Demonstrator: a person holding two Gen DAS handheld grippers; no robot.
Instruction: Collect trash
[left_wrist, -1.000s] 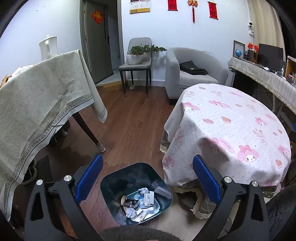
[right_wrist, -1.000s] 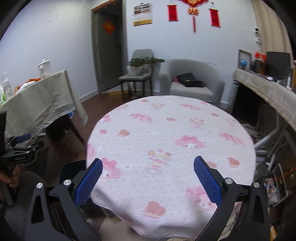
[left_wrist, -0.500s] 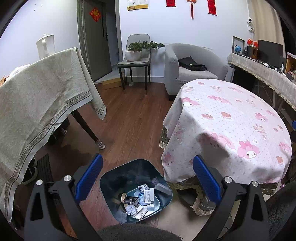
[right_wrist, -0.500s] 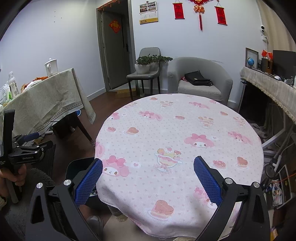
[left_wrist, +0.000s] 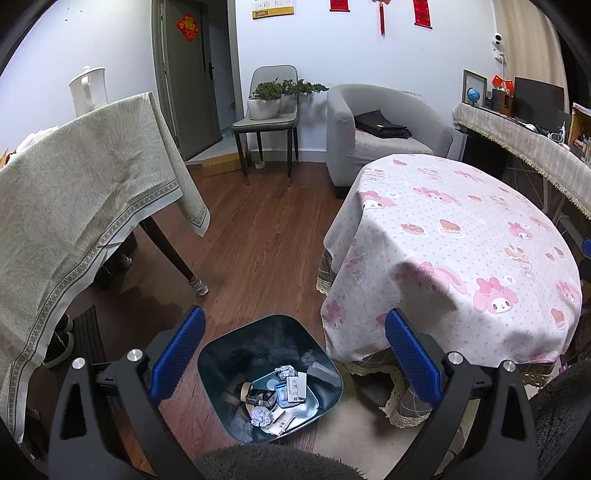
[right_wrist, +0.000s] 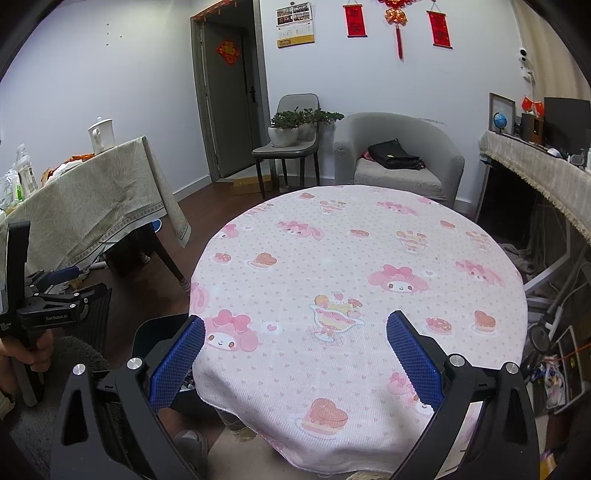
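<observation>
Both the left tool (left_wrist: 293, 356) and right tool (right_wrist: 295, 356) gape wide, empty. The trash bin (left_wrist: 236, 350) sits beside, perhaps touching, the tabletop (right_wrist: 369, 258) cloth edge; bare wood floor (left_wrist: 258, 240) beyond.

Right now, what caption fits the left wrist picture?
Open left gripper above the dark trash bin holding crumpled paper.

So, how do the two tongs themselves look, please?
Both the left tongs and the right tongs have black angular frames with silver screws and blue textured fingertips. Seen from the right wrist, the left tongs carry small white lettering.
</observation>
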